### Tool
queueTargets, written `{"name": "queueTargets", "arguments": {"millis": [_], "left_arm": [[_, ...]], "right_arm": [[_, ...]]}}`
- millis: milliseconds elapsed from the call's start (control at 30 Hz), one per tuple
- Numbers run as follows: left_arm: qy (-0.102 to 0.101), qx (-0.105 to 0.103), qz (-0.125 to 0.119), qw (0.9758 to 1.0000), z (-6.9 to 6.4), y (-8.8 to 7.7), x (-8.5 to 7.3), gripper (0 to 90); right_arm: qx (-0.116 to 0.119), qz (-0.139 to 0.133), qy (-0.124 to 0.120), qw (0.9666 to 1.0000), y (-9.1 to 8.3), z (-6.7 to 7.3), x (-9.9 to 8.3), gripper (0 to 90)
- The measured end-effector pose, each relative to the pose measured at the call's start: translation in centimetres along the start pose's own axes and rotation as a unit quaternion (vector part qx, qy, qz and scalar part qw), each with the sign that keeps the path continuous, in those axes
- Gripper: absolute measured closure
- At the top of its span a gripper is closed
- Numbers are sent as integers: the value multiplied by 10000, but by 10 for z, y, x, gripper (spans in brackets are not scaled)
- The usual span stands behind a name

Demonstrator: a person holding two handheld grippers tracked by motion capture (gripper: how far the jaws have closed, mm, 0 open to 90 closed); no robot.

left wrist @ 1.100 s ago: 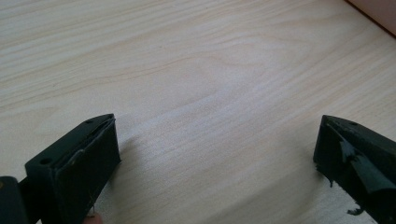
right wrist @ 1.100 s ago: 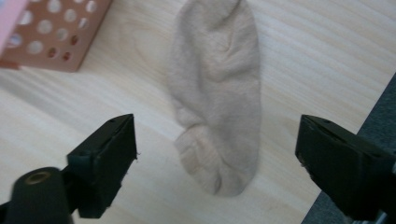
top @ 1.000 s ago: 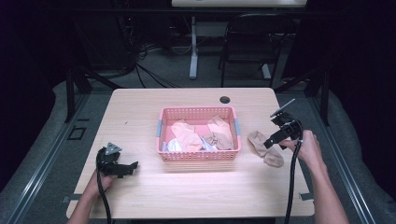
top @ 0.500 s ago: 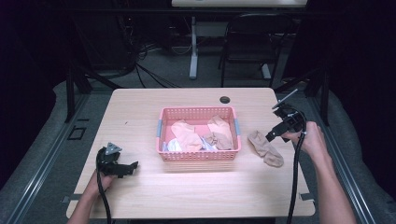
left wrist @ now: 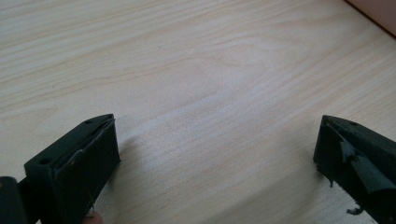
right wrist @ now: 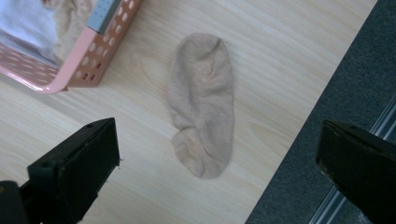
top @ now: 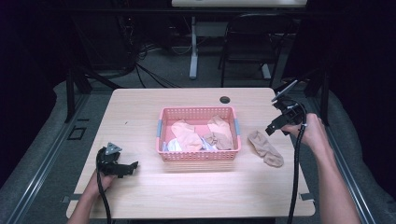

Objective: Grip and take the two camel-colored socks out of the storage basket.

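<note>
Since a second ago the right gripper (top: 275,126) has risen off the beige sock (top: 265,147) and drawn back toward the right edge, its fingers having just finished opening with nothing between them; now they stand spread wide. That sock lies flat and alone on the bench (top: 140,112), just right of the pink basket (top: 198,155) and apart from it, near the bench's right edge. From the right gripper view it stretches lengthwise below the spread fingers (right wrist: 74,172), with the basket's corner (right wrist: 70,74) off to the upper left and grey floor beyond the bench edge.

Inside the basket sits a loose heap of small clothes: two pale peach or pink pieces, one tan piece and a bit of white cloth at the near left; an exact count is hard to make out.

Over at the near left of the bench, the left gripper (top: 133,166) rests in the person's hand where it was, fingers (left wrist: 79,172) spread wide over bare wood and pinching nothing.

One dark round cable hole (top: 224,99) marks the far side of the pale wooden bench. Behind it the room is dark, with one black chair (top: 252,51), a white table leg (top: 193,51) and cables on the grey floor.
</note>
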State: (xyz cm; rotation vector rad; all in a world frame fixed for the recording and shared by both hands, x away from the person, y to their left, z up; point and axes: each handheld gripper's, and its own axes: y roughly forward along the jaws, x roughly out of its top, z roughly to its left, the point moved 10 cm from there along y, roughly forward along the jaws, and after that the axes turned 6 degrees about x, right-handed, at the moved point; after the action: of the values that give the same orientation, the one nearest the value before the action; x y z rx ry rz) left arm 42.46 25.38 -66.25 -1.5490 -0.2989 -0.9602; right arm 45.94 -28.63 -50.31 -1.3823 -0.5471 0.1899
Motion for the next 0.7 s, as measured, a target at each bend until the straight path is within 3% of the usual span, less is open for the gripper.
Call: {"name": "queueTargets", "arguments": {"millis": [367,700], "left_arm": [[-5,0,3,10000,0,0,0,0],[-4,8,0,10000,0,0,0,0]], "right_arm": [[-120,-18,-292,9995,-17,16,20,6],[-118,-73,-437,9989,-13,43,41,43]]}}
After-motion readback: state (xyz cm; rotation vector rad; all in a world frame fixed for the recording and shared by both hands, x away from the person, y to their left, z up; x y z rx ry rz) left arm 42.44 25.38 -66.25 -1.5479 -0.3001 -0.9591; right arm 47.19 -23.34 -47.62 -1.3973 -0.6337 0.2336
